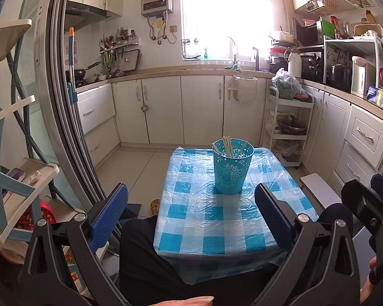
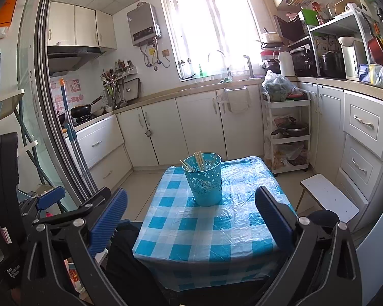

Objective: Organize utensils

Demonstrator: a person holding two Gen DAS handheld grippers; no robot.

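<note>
A turquoise perforated cup [image 1: 231, 169] stands upright on a small table with a blue-and-white checked cloth [image 1: 191, 216]; it also shows in the right wrist view [image 2: 204, 181]. Several pale chopsticks [image 1: 227, 146] stand inside it, also seen in the right wrist view [image 2: 198, 162]. My left gripper [image 1: 191, 211] is open and empty, held back from the table's near edge. My right gripper [image 2: 191, 216] is open and empty, also short of the cup; its body appears at the right edge of the left wrist view [image 1: 370, 204].
White kitchen cabinets run along the back and right. A white rolling cart [image 1: 288, 130] with pots stands right of the table. A small white stool [image 1: 319, 191] is at the right. A sliding door frame [image 1: 69, 127] and a shelf rack [image 1: 18, 178] are at the left.
</note>
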